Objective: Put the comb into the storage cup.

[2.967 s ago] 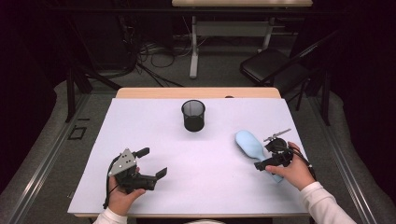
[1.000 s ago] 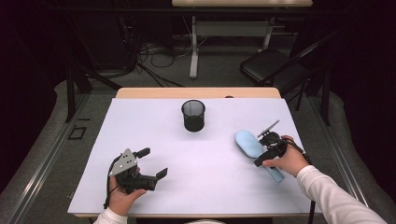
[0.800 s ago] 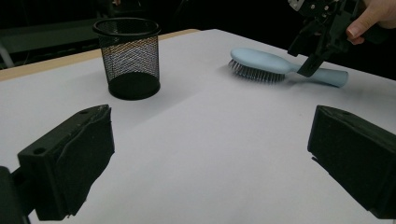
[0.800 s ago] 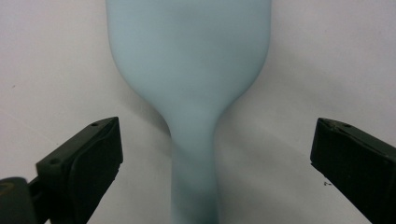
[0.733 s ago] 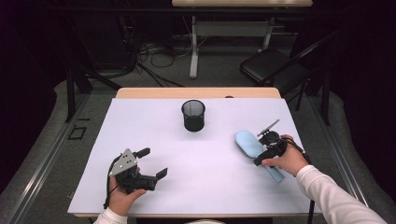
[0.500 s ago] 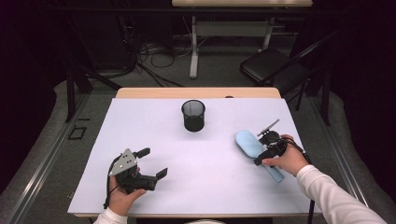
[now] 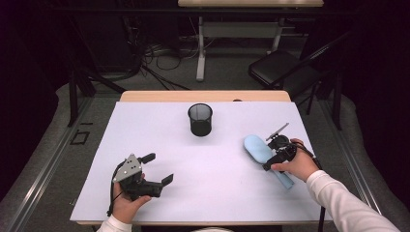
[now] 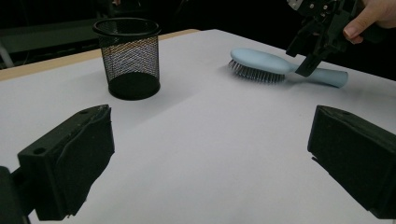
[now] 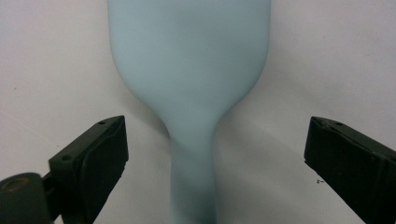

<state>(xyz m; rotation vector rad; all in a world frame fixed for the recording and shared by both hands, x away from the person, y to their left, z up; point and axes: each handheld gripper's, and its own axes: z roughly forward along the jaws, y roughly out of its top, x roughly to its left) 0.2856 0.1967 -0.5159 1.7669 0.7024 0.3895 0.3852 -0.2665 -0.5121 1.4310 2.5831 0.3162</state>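
White tabletop (image 7: 212, 193) carries the blue hairbrush (image 7: 258, 150) on its right side, its neck running lengthwise between the right gripper's (image 7: 276, 154) wide-open, just-closing jaws, nothing clamped yet

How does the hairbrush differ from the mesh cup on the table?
The hairbrush is pale blue and lies flat, bristles down; the mesh cup is black and stands upright. The hairbrush is long and solid-backed; the mesh cup is round and see-through. Both rest on the white table.

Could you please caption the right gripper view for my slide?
Open right gripper poised over the light blue hairbrush, jaws straddling its handle without touching.
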